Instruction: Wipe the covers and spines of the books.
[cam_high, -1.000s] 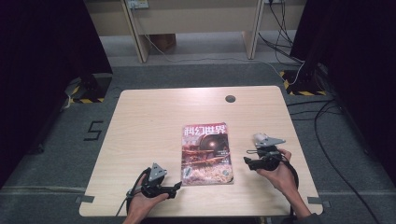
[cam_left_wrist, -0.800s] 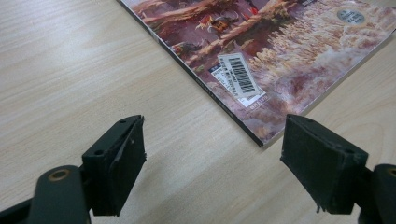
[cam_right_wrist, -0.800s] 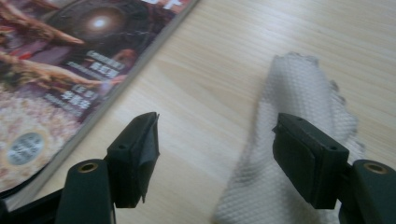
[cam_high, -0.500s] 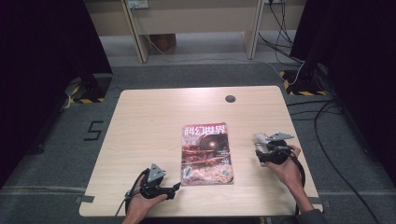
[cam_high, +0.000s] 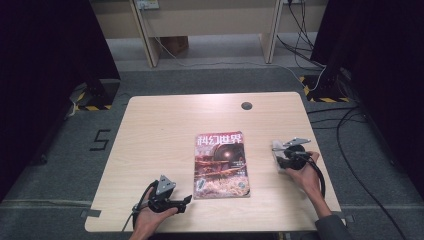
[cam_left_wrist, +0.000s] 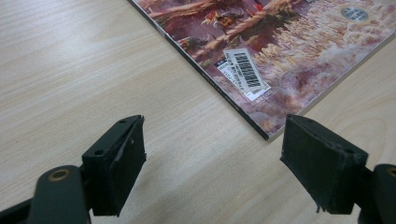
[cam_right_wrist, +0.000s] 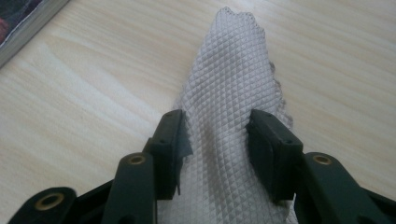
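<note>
A magazine (cam_high: 221, 165) with a red-brown cover lies flat at the middle of the table; its spine and barcode label (cam_left_wrist: 245, 70) lie close ahead in the left gripper view. My left gripper (cam_high: 188, 200) rests near the magazine's near left corner, its jaws wide open over bare wood (cam_left_wrist: 212, 158). To the right of the magazine lies a white quilted cloth (cam_right_wrist: 233, 60). My right gripper (cam_right_wrist: 217, 126) has just been closing its jaws, and both pads press the cloth's bunched ridge. In the high view the right gripper (cam_high: 276, 155) points left over the cloth (cam_high: 276, 148).
The wooden table (cam_high: 165, 125) has a dark round grommet (cam_high: 246, 105) near its far edge. A corner of the magazine (cam_right_wrist: 18, 23) lies left of the cloth. Cables (cam_high: 350, 125) trail over the floor at the right.
My right gripper has shifted a little right and farther from the person, and its jaws have narrowed onto the cloth. The left gripper and the magazine have stayed put.
</note>
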